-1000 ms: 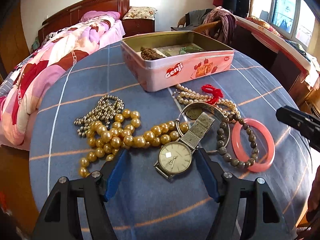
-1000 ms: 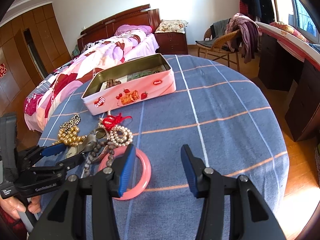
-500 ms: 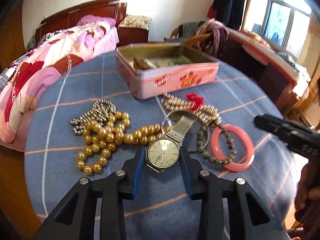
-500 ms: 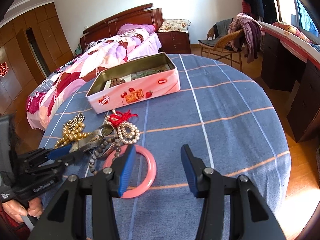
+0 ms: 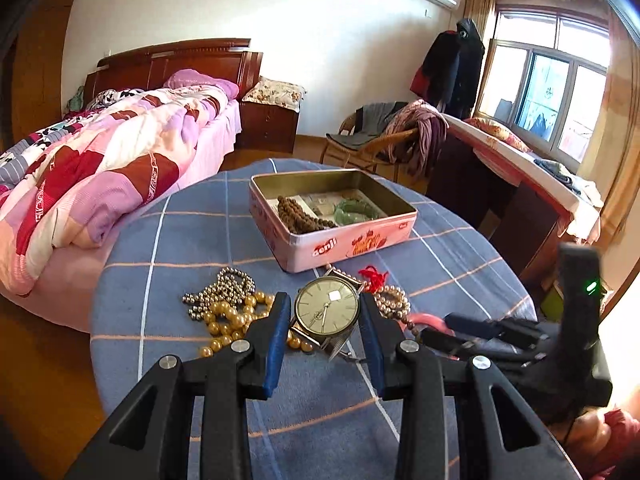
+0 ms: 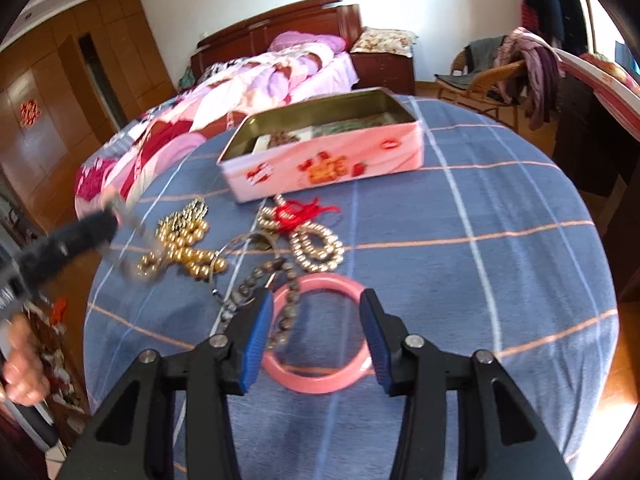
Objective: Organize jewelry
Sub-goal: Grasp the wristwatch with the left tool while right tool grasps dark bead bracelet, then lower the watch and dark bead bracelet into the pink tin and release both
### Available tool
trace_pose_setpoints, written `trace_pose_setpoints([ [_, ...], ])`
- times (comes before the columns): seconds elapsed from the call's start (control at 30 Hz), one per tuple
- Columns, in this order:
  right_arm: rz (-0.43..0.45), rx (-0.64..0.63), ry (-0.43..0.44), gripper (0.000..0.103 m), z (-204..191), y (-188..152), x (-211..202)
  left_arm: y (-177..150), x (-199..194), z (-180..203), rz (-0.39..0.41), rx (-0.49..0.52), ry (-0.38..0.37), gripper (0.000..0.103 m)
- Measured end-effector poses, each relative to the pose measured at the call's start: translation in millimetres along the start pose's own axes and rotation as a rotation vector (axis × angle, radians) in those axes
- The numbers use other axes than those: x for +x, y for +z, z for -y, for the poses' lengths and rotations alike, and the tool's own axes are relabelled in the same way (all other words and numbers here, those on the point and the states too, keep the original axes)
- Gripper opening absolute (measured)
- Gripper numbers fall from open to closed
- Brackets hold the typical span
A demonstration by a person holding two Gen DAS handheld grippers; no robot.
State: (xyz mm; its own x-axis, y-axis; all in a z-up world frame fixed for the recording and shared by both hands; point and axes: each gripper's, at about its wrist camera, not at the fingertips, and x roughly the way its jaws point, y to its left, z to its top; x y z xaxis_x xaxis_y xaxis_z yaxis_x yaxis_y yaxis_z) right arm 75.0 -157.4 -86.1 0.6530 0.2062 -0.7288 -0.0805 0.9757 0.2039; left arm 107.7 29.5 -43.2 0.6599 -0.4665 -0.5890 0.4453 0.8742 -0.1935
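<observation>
My left gripper (image 5: 323, 312) pinches the wristwatch (image 5: 327, 306) by its case, lifted over the gold beads (image 5: 228, 316) (mesh strap dangling). My right gripper (image 6: 316, 320) is closing around the pink bangle (image 6: 320, 376) on the blue tablecloth (image 6: 460, 272) — pads not touching yet.

Round table, blue checked cloth (image 6: 500, 240): pink tin (image 6: 324, 160), bead strands (image 6: 316, 244), pink bangle (image 6: 320, 380).
</observation>
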Motion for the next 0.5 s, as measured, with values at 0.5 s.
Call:
trace_pose_setpoints([
  [0.5, -0.078, 0.042, 0.086, 0.013, 3, -2, 16, -3, 1, -5, 0.000, -0.012, 0.021, 0.035],
])
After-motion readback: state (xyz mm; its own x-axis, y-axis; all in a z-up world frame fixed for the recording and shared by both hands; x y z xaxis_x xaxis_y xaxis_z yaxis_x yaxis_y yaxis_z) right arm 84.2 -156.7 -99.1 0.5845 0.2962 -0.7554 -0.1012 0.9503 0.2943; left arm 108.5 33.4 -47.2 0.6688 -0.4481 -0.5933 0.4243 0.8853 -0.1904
